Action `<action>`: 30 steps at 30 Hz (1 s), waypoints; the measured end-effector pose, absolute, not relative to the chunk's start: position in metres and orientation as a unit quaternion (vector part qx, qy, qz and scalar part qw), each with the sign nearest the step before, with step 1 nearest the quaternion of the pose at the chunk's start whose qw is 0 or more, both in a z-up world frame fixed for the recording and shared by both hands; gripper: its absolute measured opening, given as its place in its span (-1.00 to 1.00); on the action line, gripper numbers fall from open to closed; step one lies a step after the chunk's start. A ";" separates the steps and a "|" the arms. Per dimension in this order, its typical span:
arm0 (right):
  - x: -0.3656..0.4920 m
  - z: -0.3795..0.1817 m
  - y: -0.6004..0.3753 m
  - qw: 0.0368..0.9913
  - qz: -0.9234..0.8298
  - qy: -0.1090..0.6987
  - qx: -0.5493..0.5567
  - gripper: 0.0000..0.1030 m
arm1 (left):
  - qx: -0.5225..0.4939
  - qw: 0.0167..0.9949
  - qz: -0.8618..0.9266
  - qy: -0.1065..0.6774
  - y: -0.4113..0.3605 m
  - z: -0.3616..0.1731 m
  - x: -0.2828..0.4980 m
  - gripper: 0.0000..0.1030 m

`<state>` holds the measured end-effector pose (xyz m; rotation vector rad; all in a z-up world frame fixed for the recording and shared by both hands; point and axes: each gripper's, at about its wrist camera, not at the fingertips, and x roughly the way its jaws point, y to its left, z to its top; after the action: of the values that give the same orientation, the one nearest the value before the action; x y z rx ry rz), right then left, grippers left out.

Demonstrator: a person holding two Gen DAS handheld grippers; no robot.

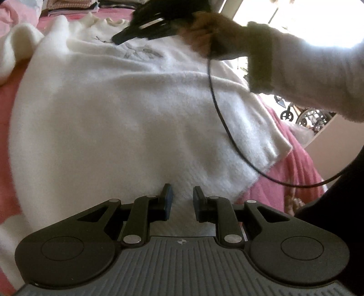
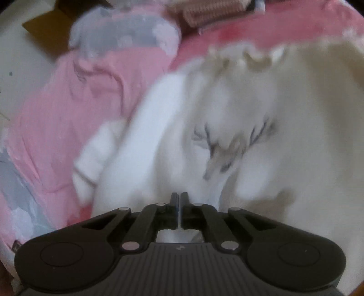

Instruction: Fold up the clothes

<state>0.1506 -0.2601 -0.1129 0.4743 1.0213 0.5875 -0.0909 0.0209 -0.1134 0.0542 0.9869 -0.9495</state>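
On the bed (image 1: 293, 164), which has a pink cover, lies a white fluffy sweater (image 1: 118, 118), spread flat with its front up. At the far edge of the bed there are more pink and white fabrics in a heap (image 2: 109, 75), and something knitted in pink stripes (image 2: 204, 9) beyond them. Behind the right side of the bed the room is very bright, with a window (image 1: 261, 11), and some small wheels (image 1: 287, 115) stand on the floor there.

The left gripper (image 1: 182, 200) is at the near hem of the sweater. Its fingers (image 1: 168, 200) stand a little apart, and white fabric shows between them; it seems that they hold the hem, but the view does not make it sure whether the pads really press on it. The right gripper (image 2: 179, 202) is over the upper chest of the sweater, just in front of the grey drawing. Its fingers (image 2: 174, 205) are closed together with only a thin slit, and I see no fabric caught between them. In the left wrist view a hand (image 1: 204, 34) holds this gripper above the collar, a white sleeve (image 1: 307, 68) follows it, and a black cable (image 1: 218, 113) hangs from it across the sweater.

The sweater has a frilled collar (image 1: 113, 21) and a grey drawing like a deer with antlers (image 2: 227, 145) on the chest. One sleeve (image 1: 20, 45) is folded out toward the far left corner; the right edge (image 1: 273, 145) reaches near the side of the bed. The right wrist view is blurred.
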 end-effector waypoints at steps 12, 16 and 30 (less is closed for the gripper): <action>0.131 -0.139 -0.269 0.796 0.255 0.505 0.215 -1.00 | 0.099 0.757 -0.463 0.450 -0.022 -0.119 -0.090 -0.63; 0.114 -0.119 -0.277 0.762 0.333 0.529 0.172 -0.97 | 0.077 0.761 -0.459 0.451 -0.014 -0.111 -0.086 -0.63; 0.094 -0.136 -0.347 0.752 0.317 0.529 0.234 -0.98 | 0.094 0.746 -0.479 0.454 -0.038 -0.108 -0.082 -0.63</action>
<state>0.0944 -0.3469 -0.1355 0.5101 1.1557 0.6912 -0.0816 -0.0384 -0.1083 0.2063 0.9927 -1.0484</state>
